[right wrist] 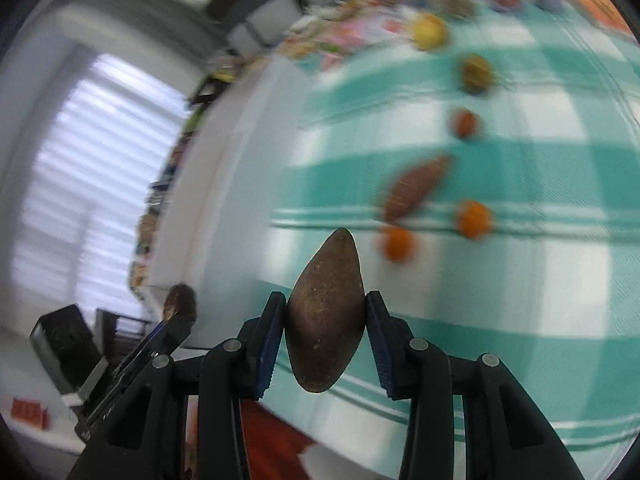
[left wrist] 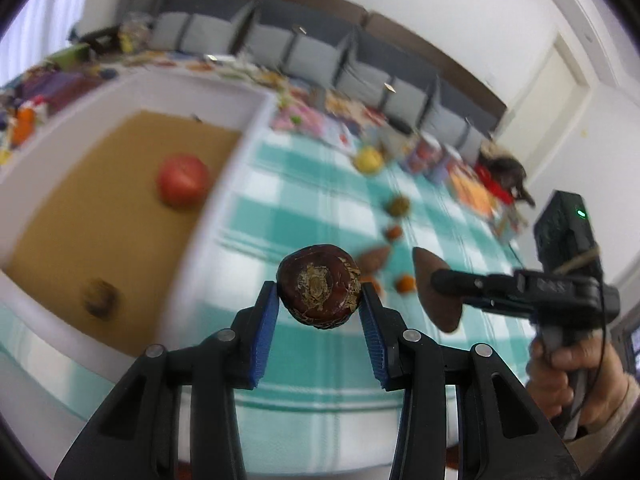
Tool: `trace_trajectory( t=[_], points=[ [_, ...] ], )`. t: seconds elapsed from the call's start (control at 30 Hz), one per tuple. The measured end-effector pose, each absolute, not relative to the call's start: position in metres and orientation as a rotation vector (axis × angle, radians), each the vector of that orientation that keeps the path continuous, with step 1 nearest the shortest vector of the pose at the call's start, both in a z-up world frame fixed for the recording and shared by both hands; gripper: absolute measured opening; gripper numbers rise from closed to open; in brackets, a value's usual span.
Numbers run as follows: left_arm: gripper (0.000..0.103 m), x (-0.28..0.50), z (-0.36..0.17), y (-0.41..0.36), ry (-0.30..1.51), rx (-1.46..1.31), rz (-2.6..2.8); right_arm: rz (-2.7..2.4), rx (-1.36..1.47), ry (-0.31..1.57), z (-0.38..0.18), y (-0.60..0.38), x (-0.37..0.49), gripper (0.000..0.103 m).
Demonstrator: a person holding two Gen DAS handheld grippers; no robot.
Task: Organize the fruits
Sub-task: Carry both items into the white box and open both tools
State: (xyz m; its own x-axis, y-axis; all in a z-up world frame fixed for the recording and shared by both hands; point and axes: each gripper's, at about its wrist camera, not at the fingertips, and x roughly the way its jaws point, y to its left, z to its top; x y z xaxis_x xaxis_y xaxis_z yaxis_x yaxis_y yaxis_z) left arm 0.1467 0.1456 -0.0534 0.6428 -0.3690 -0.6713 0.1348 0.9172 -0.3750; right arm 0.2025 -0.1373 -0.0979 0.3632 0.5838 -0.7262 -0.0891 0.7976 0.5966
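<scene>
My left gripper (left wrist: 320, 300) is clamped on 1 round dark-brown fruit (left wrist: 319, 286), held in the air just right of the tray (left wrist: 224, 184). My right gripper (right wrist: 326, 320) is clamped on 1 pointed brown fruit (right wrist: 325, 316), held above the checked cloth (right wrist: 560, 280). In the tray: 2 fruits, 1 red (left wrist: 183, 179) & 1 dark, blurred (left wrist: 99, 298). On the cloth: 6 loose, i.e. 1 yellow (right wrist: 429, 31), 1 greenish (right wrist: 476, 73), 1 small red-brown (right wrist: 465, 123), 1 long brown (right wrist: 416, 187), 2 orange (right wrist: 474, 219), (right wrist: 397, 243).
</scene>
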Motion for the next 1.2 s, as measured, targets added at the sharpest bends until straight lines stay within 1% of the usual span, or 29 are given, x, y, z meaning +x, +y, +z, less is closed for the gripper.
trace_trajectory(
  t=[0.1, 0.17, 0.23, 0.33, 0.47, 0.57, 0.67, 0.7, 0.73, 0.9, 0.93, 1.0, 1.03, 1.1, 1.17, 1.2],
  points=[
    [0.042, 0.166, -0.041, 0.186, 0.812, -0.265, -0.172, 0.584, 0.446, 1.072, -0.064, -0.075, 0.217, 0.041],
    [0.042, 0.182, -0.045, 0.211, 0.835, -0.236, -0.098, 0.658, 0.371, 1.041, -0.047, -0.029, 0.225, 0.041],
    [0.042, 0.196, -0.056, 0.233, 0.874, -0.219, -0.031, 0.702, 0.304, 1.019, -0.041, 0.013, 0.232, 0.041],
    [0.042, 0.209, -0.076, 0.253, 0.930, -0.178, 0.032, 0.731, 0.225, 1.024, -0.048, 0.067, 0.243, 0.041],
    [0.042, 0.214, -0.095, 0.260, 0.977, -0.139, 0.061, 0.709, 0.103, 1.062, -0.077, 0.119, 0.257, 0.041],
    [0.043, 0.218, -0.104, 0.257, 0.990, -0.111, 0.066, 0.676, 0.050, 1.076, -0.092, 0.130, 0.262, 0.041],
    [0.046, 0.219, -0.106, 0.257, 0.994, -0.096, 0.071, 0.644, 0.037, 1.066, -0.099, 0.131, 0.267, 0.042],
    [0.052, 0.219, -0.103, 0.257, 0.988, -0.090, 0.075, 0.641, 0.048, 1.053, -0.097, 0.122, 0.267, 0.042],
    [0.060, 0.217, -0.099, 0.257, 0.979, -0.086, 0.079, 0.634, 0.059, 1.038, -0.091, 0.116, 0.266, 0.042],
    [0.079, 0.204, -0.060, 0.244, 0.887, -0.087, 0.075, 0.623, 0.089, 0.932, -0.046, 0.083, 0.260, 0.042],
    [0.081, 0.201, -0.053, 0.238, 0.868, -0.091, 0.063, 0.615, 0.084, 0.903, -0.037, 0.070, 0.255, 0.044],
    [0.085, 0.189, -0.038, 0.215, 0.837, -0.099, 0.012, 0.578, 0.077, 0.852, -0.024, 0.042, 0.244, 0.056],
    [0.086, 0.184, -0.035, 0.205, 0.832, -0.100, -0.014, 0.545, 0.079, 0.826, -0.021, 0.023, 0.235, 0.060],
    [0.088, 0.171, -0.034, 0.170, 0.835, -0.094, -0.091, 0.473, 0.089, 0.791, -0.026, -0.018, 0.217, 0.072],
    [0.089, 0.160, -0.044, 0.131, 0.865, -0.078, -0.173, 0.372, 0.093, 0.783, -0.046, -0.065, 0.198, 0.078],
    [0.089, 0.155, -0.055, 0.108, 0.891, -0.065, -0.213, 0.306, 0.089, 0.794, -0.062, -0.091, 0.188, 0.079]
  ],
)
